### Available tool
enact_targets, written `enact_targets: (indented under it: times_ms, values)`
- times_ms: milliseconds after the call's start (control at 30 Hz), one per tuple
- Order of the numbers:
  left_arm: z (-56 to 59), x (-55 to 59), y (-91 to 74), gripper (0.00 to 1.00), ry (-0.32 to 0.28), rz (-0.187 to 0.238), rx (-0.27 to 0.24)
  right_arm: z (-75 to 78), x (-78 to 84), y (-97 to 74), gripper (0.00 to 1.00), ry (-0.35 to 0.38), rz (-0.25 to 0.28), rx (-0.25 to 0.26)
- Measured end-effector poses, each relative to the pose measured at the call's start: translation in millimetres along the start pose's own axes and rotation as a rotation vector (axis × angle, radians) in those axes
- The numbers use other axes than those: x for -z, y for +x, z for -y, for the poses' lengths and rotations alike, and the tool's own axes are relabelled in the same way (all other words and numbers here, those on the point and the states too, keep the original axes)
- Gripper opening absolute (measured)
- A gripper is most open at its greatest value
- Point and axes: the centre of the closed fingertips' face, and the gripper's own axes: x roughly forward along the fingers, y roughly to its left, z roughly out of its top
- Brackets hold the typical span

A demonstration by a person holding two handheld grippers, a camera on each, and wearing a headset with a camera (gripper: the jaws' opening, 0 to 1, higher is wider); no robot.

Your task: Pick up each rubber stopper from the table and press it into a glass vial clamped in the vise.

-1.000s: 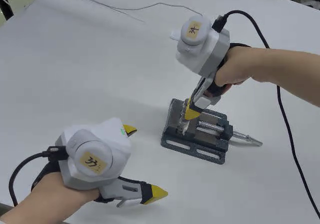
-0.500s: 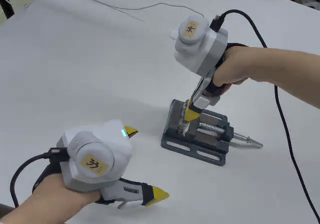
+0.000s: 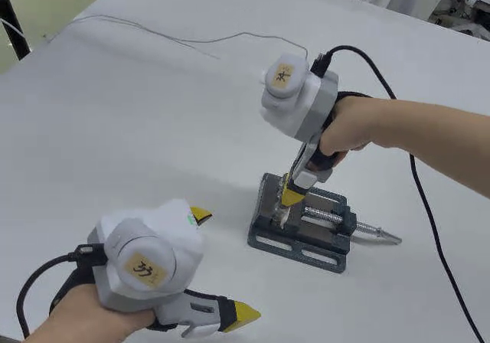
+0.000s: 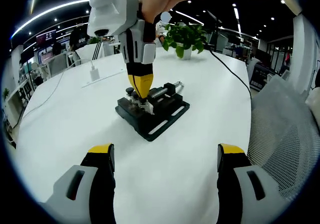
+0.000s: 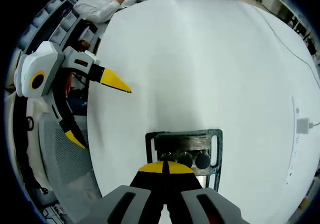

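Three dark-stoppered vials (image 5: 185,159) sit clamped in the vise (image 5: 150,146).

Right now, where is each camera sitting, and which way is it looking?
Head view: on the person's head, looking forward and down at the white table; the person's hands, the left gripper and the right gripper show.
Left gripper view: on the left gripper, looking across the table at the vise; its own open jaws rise at the bottom.
Right gripper view: on the right gripper, looking down onto the vise; its own jaws, closed together, rise at the bottom.
Shared: all three see the vise; each gripper view also sees the other gripper.
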Motion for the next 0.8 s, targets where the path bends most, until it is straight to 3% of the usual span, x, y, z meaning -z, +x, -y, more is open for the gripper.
enact_targets:
  times_ms: [267,500,800]
  values:
    - [0.2,-10.7,-5.5,0.83,0.041,0.004,-0.003,0.6,0.5,-1.5,0.0,-0.019,0.045,0.051]
    - [1.4,-18.2,-7.3,0.83,0.055,0.014,-0.008,7.7,-0.9,-0.9,0.0,0.001,0.066,0.057]
    - [-1.8,-23.0,-12.5,0.83,0.071,0.017,-0.023,11.1,1.9,-0.7,0.0,0.056,0.147,0.079]
